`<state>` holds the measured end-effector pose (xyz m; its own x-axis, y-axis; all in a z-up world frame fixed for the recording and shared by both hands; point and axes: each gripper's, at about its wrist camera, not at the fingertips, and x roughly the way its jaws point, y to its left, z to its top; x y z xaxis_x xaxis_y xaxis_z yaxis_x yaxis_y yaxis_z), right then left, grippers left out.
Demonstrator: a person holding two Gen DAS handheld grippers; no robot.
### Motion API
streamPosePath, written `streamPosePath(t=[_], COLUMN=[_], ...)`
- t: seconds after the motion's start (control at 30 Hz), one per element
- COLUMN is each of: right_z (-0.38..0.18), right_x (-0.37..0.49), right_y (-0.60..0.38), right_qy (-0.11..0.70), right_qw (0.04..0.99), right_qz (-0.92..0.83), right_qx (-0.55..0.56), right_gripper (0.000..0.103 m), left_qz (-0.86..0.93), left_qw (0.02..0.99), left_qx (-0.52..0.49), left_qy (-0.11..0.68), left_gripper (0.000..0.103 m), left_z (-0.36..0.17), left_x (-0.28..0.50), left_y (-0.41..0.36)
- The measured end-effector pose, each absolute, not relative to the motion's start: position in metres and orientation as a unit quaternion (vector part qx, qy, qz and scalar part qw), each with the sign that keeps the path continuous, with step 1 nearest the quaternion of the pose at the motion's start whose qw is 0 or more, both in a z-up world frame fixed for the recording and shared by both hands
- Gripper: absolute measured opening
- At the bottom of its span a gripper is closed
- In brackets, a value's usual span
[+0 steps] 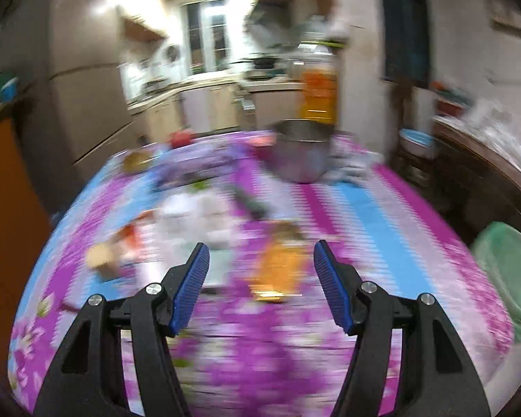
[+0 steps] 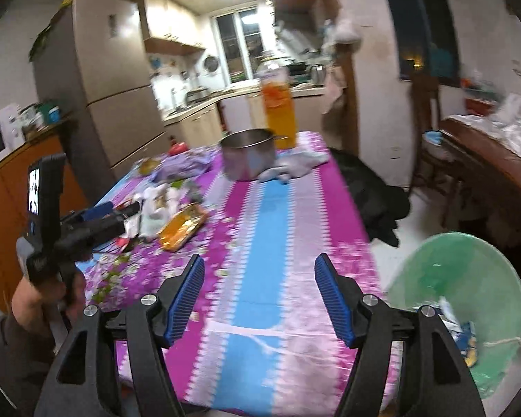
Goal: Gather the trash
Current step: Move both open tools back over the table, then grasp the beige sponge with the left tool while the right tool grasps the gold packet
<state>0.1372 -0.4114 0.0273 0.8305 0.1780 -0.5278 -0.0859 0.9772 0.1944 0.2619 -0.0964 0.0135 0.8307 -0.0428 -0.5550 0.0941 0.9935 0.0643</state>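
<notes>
An orange wrapper (image 1: 278,271) lies on the floral tablecloth (image 1: 382,236), just beyond and between the open fingers of my left gripper (image 1: 260,267); this view is motion-blurred. It also shows in the right wrist view (image 2: 182,226), beside white crumpled trash (image 2: 156,205) and my left gripper (image 2: 107,213). My right gripper (image 2: 259,279) is open and empty above the tablecloth's blue stripe (image 2: 260,243). A green bin bag (image 2: 469,299) with trash inside stands off the table's right edge.
A steel pot (image 2: 248,154), an orange drink bottle (image 2: 278,107), a purple bag (image 2: 184,165) and a grey cloth (image 2: 295,166) sit at the table's far end. A dark heap (image 2: 375,194) lies on the floor at right. A wooden cabinet (image 2: 486,160) stands far right.
</notes>
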Motion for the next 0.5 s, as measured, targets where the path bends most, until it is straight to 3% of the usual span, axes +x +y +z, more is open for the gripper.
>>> streamPosePath(t=[0.23,0.3,0.5], right_z=[0.021,0.018,0.008], right_x=[0.167,0.176,0.208], right_y=[-0.348,-0.328,-0.271], right_qy=[0.301,0.306,0.321], right_qw=[0.945,0.941,0.93], right_qz=[0.118,0.132,0.176], right_qx=[0.058,0.053,0.032], right_gripper=[0.067,0.069,0.072], left_qz=[0.083,0.106,0.083], left_qw=[0.949,0.943,0.937], left_qx=[-0.015,-0.023,-0.03], left_qy=[0.305,0.314,0.338], left_gripper=[0.06,0.074,0.088], left_z=[0.004,-0.002,-0.014], left_x=[0.284,0.295,0.319], left_y=[0.04,0.067,0.082])
